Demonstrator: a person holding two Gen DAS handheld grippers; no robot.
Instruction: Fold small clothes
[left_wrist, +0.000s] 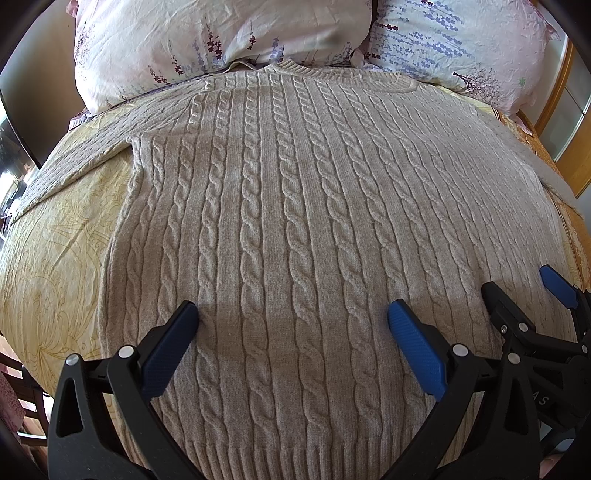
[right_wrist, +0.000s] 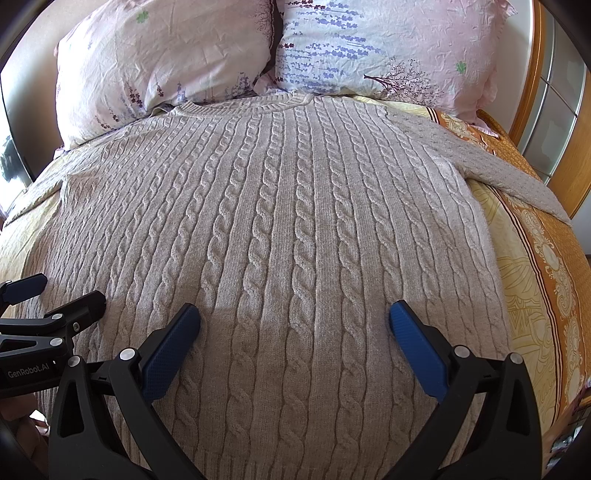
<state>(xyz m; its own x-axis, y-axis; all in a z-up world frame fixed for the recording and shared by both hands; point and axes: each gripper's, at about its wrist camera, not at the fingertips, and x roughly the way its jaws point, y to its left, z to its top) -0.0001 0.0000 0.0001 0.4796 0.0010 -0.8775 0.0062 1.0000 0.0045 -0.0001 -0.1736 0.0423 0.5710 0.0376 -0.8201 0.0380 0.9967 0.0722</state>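
Two open claws, one sweater waiting to be folded

Both claws hang low over the bottom part of the sweater (left_wrist: 295, 221), and neither one holds anything. The left claw (left_wrist: 293, 314) has its blue pads (left_wrist: 417, 350) spread wide apart, and so does the right claw (right_wrist: 294, 315). They sit side by side, close together, with the left one poking into the corner of the right wrist view.

The sweater is a pale, bumpy, rope-pattern knit. It lies flat on the bed (right_wrist: 535, 295), front side up. Its neck points to the two flowery pillows (right_wrist: 166, 55) and its ribbed bottom edge is nearest the claws. One sleeve (left_wrist: 74, 162) sticks out to the left. The other sleeve (right_wrist: 509, 173) sticks out to the right, over the orange edge of the bed cover.

I think no fold has been made yet. A good start would be to tuck the sleeves in across the body first. Each claw should go out to its own sleeve, not stay in the middle. Pinch near the cuff and grab the whole thick knit, not just a loop of yarn. Lift only a little, or the soft sweater may slide and bunch up. Lay each sleeve flat and straight before moving on.
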